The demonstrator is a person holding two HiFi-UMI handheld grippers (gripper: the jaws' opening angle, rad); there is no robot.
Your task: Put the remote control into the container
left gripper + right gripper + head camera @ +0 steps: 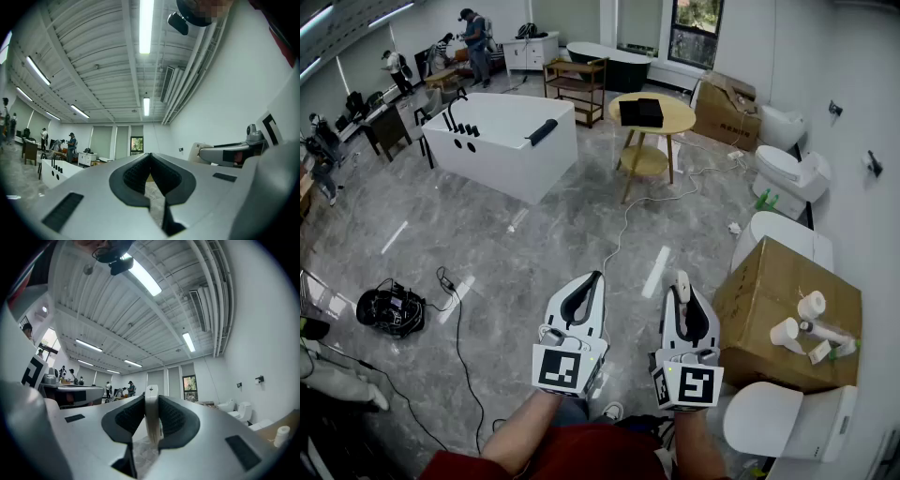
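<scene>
Far left on the grey floor [534,234]: a black bundle of gear and cables [391,309]. Behind it, a white bathtub [502,141].

Left hand-held gripper [596,277]: held out low over the floor. In the left gripper view [150,154] its tips meet. Clenched, nothing between the pads.

Centre background: round yellow surface [670,122] with a black box [640,112] on top (cannot tell if it is open).

Right hand-held gripper [684,294]: level with the left one and just beside it, the two apart. It is grasping the remote control [682,279], slim and white, whose end pokes out past the jaw tips. In the right gripper view [151,401] the remote control [152,427] stands edge-on between the two dark ribbed pads [129,416], both pressing on it. It is well apart from the black box.

Right: a cardboard box [778,300] with paper rolls [811,305] on its top. A white toilet [787,422] is below it in the head view, more against the wall.
</scene>
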